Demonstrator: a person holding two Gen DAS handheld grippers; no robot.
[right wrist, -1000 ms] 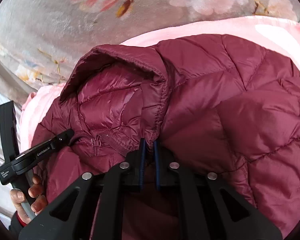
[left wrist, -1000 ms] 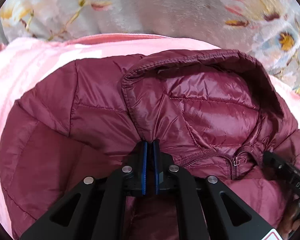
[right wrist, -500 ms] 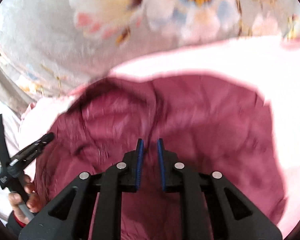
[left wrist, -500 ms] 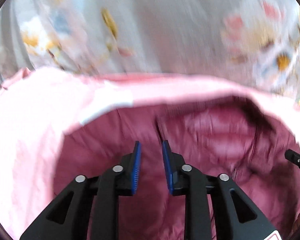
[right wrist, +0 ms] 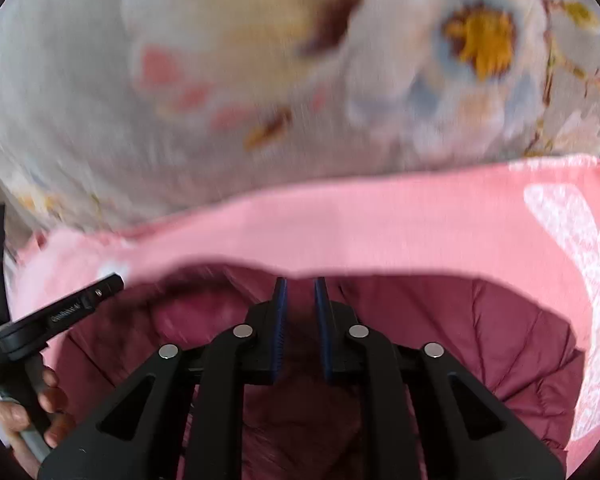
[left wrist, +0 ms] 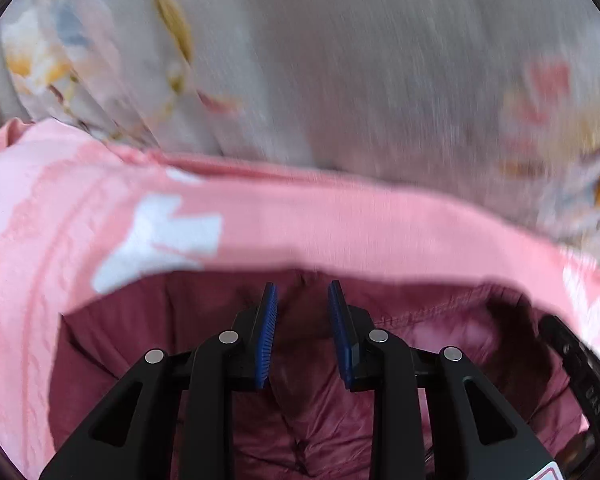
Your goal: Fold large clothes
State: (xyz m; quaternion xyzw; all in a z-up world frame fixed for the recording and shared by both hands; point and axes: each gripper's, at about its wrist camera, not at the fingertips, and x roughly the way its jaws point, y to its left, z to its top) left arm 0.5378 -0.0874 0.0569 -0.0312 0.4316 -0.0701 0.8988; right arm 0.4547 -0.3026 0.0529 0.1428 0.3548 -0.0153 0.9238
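While both views are smeared by motion blur, the left gripper (left wrist: 302, 330) is seen nearest the lens with its blue pads parted and nothing pinched between them, and the right gripper (right wrist: 300, 326) is likewise seen with a narrower gap that is also free of cloth. Below and just beyond both sets of fingers the maroon quilted jacket (left wrist: 440, 344) is laid, bunched on the pink garment (left wrist: 340, 228); its long axis cannot be made out, though a stitched hem edge is seen running across the left view. A white printed shape (left wrist: 160, 236) is carried by the pink cloth; no word can be read. Small lettering on the other tool's body (right wrist: 66, 312) is too blurred to read. Farthest off, the floral bedcover (right wrist: 260, 80) is spread.
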